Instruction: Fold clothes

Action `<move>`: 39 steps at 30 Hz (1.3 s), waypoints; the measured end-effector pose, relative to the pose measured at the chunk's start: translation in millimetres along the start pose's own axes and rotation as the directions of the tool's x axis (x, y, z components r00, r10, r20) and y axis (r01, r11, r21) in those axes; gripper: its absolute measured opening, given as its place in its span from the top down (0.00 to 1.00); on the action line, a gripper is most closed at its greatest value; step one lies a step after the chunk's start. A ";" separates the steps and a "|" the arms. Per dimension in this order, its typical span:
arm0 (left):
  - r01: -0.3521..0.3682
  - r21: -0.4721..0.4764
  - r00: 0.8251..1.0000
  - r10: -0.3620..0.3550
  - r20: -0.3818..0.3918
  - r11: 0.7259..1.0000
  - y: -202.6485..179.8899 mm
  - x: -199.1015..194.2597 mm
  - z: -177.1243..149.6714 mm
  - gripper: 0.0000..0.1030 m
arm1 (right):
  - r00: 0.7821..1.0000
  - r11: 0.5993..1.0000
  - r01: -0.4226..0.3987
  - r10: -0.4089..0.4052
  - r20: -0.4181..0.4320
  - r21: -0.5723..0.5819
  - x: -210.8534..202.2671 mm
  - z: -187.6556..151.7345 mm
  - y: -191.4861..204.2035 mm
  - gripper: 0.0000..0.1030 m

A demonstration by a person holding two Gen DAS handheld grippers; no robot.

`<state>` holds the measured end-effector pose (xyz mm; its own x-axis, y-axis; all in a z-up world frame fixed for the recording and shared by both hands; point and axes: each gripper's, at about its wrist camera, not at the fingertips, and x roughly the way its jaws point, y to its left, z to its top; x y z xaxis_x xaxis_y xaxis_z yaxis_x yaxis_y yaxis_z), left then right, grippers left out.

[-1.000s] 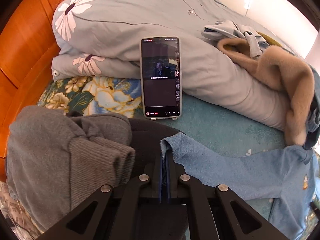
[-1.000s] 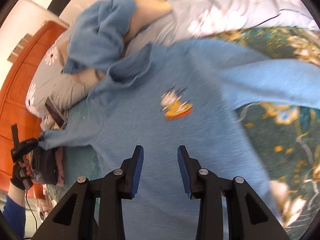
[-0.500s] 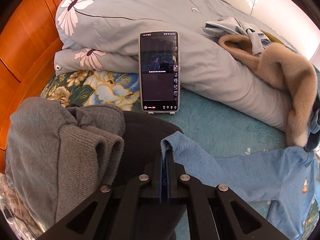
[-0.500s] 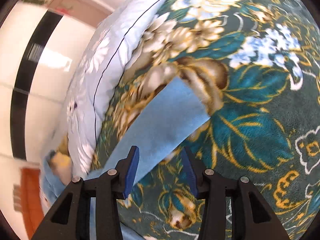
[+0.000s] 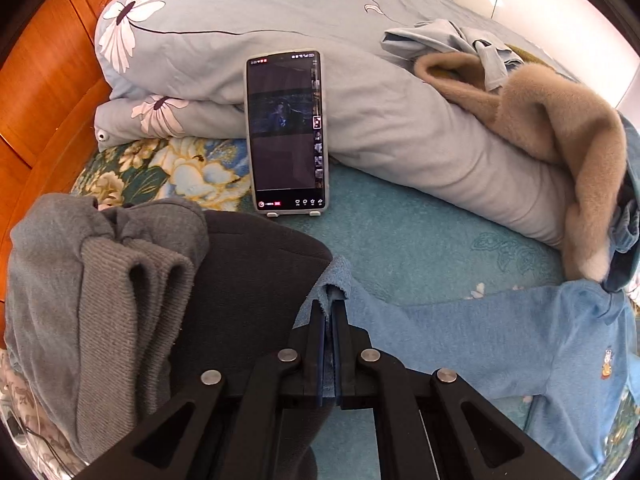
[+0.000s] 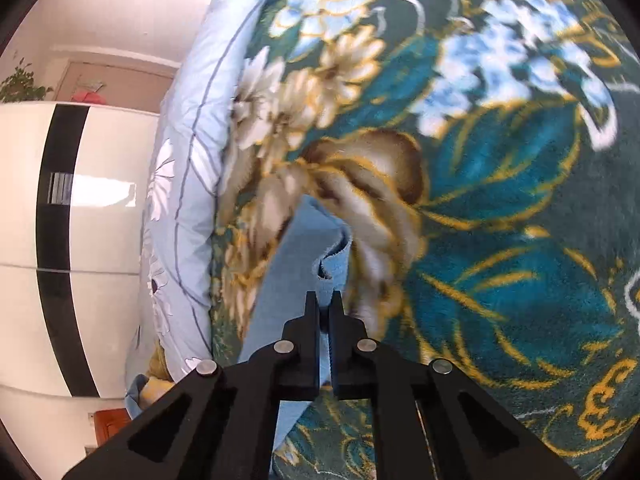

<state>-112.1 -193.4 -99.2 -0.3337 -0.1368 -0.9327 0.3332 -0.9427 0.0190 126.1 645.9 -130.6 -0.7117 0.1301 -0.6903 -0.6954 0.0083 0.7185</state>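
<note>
Sweater (image 5: 500, 340), blue, is lying spread on the bed (image 5: 420, 240), unfolded. Left hand-held gripper (image 5: 330, 312) is pinching one cuff beside a folded grey pile (image 5: 100, 300) near the headboard edge; right hand-held gripper (image 6: 324, 304) is clamping the other cuff (image 6: 316, 248). Folding is underway, mostly remaining.

Both round pictures are brightly lit by daylight and bent at their dark edges, with white glare seen on the shiny wall (image 5: 560, 20) and the glossy cabinet (image 6: 104, 192), while the flowered blanket (image 6: 460, 160) is smeared by blur and the phone (image 5: 286, 132) is shown sharp.
</note>
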 end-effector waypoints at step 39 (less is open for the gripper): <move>0.302 0.015 0.949 -0.303 0.090 0.953 -48.2 -90.0 10.4 0.97 | 0.975 0.884 0.221 -0.213 0.066 -0.413 -68.9 -61.5 42.9 0.43</move>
<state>-107.3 -138.8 -12.4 -0.4967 0.1281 -0.8584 0.2033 -0.9444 -0.2585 139.2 576.3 -57.3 -0.5391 0.1901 -0.8205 -0.8128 -0.3730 0.4476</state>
